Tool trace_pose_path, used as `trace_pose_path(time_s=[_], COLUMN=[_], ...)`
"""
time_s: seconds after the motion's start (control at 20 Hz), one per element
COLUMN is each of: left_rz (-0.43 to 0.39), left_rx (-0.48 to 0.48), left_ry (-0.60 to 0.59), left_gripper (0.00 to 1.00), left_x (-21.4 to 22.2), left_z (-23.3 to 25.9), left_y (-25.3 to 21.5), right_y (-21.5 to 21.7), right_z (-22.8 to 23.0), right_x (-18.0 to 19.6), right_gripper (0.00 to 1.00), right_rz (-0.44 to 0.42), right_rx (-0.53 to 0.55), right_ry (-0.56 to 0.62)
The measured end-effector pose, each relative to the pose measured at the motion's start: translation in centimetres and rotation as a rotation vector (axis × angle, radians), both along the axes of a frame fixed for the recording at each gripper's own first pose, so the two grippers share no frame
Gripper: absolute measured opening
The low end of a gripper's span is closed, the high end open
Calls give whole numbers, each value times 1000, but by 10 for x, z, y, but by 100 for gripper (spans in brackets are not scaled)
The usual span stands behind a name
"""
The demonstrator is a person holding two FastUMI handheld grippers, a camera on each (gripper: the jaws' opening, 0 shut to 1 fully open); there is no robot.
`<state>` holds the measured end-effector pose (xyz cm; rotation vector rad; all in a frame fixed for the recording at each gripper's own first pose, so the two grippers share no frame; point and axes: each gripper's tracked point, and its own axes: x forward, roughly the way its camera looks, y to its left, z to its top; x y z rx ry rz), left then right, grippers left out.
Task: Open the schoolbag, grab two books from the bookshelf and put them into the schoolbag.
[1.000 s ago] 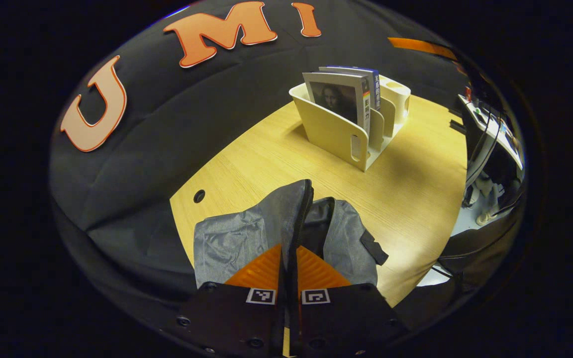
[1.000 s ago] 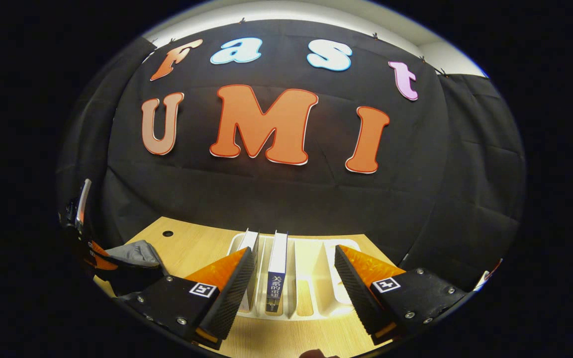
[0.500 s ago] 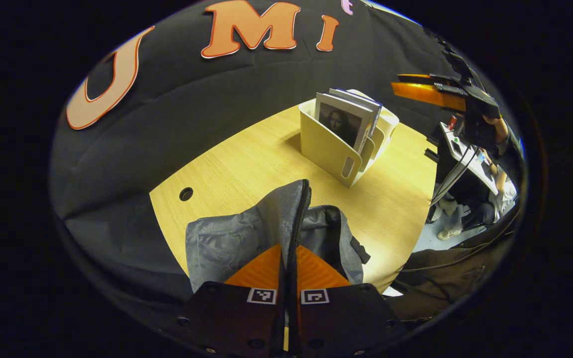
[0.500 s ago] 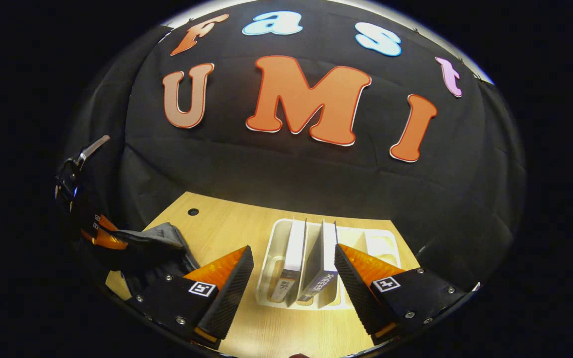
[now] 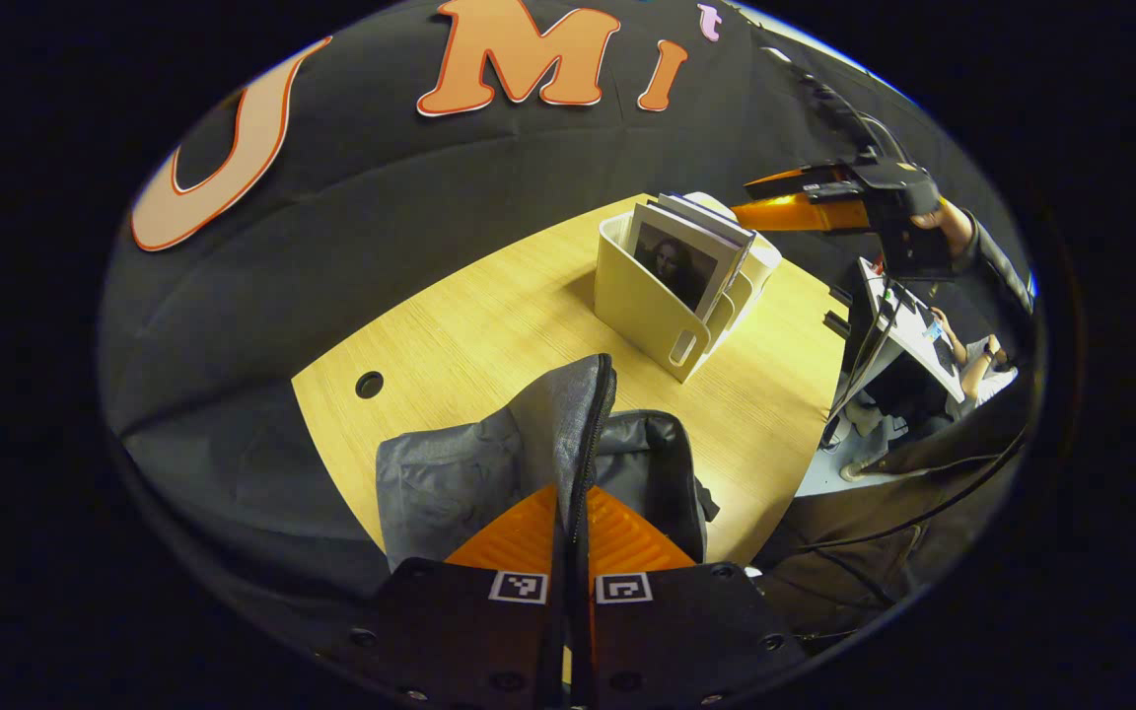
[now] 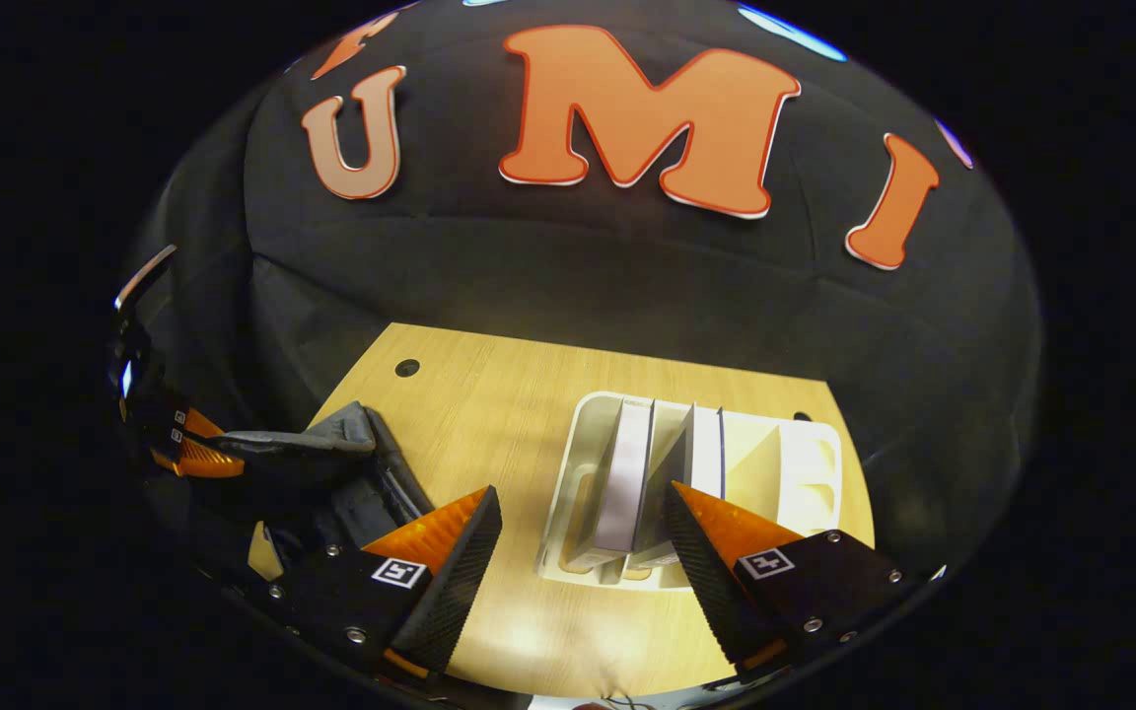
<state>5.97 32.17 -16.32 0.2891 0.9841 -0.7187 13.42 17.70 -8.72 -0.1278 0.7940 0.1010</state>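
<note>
The grey schoolbag (image 5: 469,473) lies at the near edge of the wooden table (image 5: 489,325). My left gripper (image 5: 573,513) is shut on the zipper edge of its flap, holding the flap up so the dark inside shows. In the right gripper view the schoolbag (image 6: 331,463) sits at the left with the left gripper (image 6: 195,456) on it. A cream bookshelf (image 6: 775,463) holds two upright books (image 6: 627,473). My right gripper (image 6: 583,532) hangs open above the shelf's near end. The left gripper view shows the bookshelf (image 5: 642,301), the books (image 5: 681,256) and the right gripper (image 5: 795,197) above them.
A round cable hole (image 5: 369,385) is in the tabletop left of the bag. Beyond the table's right edge stand a desk with equipment (image 5: 908,320) and cables. The black cloth wall closes the far side.
My right gripper has moved up and tilted down over the bookshelf, still open. The left gripper kept its hold on the bag flap and shifted slightly.
</note>
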Motion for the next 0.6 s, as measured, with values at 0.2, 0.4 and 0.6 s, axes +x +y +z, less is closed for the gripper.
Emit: trace_pose_path(time_s=[0.2, 0.4, 0.6], left_rz=[-14, -27, 3], left_rx=[36, 58, 49], left_ry=[-1, 6, 22], left_gripper=[4, 4, 4], left_x=[11, 15, 21], left_z=[9, 6, 1], left_y=[5, 1, 5], right_y=[-9, -18, -24], right_z=[-26, -55, -85], right_x=[28, 45, 54], right_gripper=[99, 99, 94], right_rz=[4, -40, -67], right_rx=[-30, 20, 50], right_ry=[127, 274, 411])
